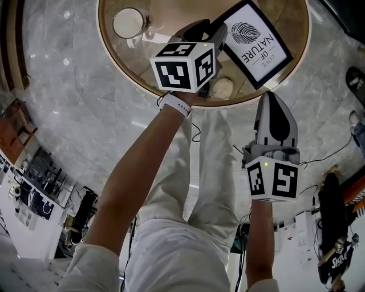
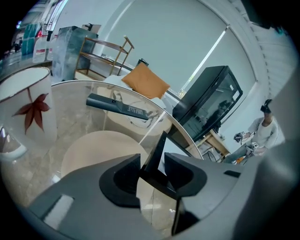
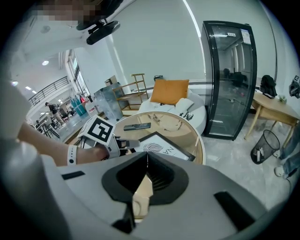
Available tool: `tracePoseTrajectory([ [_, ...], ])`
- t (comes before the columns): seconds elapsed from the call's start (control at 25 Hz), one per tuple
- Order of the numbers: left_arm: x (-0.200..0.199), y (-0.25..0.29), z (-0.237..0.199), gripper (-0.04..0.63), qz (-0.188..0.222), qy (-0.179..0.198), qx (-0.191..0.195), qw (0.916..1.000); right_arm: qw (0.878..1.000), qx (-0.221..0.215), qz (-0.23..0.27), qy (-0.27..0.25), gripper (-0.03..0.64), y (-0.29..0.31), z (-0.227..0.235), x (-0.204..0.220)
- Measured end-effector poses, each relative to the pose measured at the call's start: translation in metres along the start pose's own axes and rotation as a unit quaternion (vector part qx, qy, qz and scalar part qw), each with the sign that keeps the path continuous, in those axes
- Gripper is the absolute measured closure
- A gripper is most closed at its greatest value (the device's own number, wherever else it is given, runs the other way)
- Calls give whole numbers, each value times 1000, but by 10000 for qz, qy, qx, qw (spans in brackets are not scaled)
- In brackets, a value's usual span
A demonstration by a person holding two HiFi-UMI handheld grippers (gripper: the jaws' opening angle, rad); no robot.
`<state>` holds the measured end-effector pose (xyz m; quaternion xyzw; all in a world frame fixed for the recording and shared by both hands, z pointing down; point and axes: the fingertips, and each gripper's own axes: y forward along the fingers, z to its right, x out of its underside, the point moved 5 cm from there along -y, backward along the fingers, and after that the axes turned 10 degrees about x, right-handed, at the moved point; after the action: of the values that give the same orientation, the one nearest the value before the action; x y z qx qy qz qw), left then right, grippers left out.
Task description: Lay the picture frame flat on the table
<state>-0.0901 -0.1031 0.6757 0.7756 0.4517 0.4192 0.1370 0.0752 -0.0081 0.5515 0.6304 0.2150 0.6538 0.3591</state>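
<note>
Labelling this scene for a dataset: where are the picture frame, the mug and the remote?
picture frame (image 1: pixel 258 41), head view, white printed face.
mug (image 1: pixel 129 23), head view, its open top.
remote (image 2: pixel 116 106), left gripper view, middle of body.

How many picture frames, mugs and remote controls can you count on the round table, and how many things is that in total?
Picture frame: 1
Mug: 1
Remote control: 1
Total: 3

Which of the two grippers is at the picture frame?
The left gripper: it is over the table, with the picture frame edge between its open jaws. The right gripper is off the table's edge, jaws together and empty.
</note>
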Motion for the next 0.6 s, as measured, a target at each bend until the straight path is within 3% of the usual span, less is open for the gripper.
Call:
tracePoseTrajectory([
  [0.32,2,3,0,426,-385,383,-374,9978,10000,19,54,6,611,-5,7,-5],
  [0.6,4,-8,10,442,-386,469,-355,9975,9999,76,131,46,611,-12,11,-8],
])
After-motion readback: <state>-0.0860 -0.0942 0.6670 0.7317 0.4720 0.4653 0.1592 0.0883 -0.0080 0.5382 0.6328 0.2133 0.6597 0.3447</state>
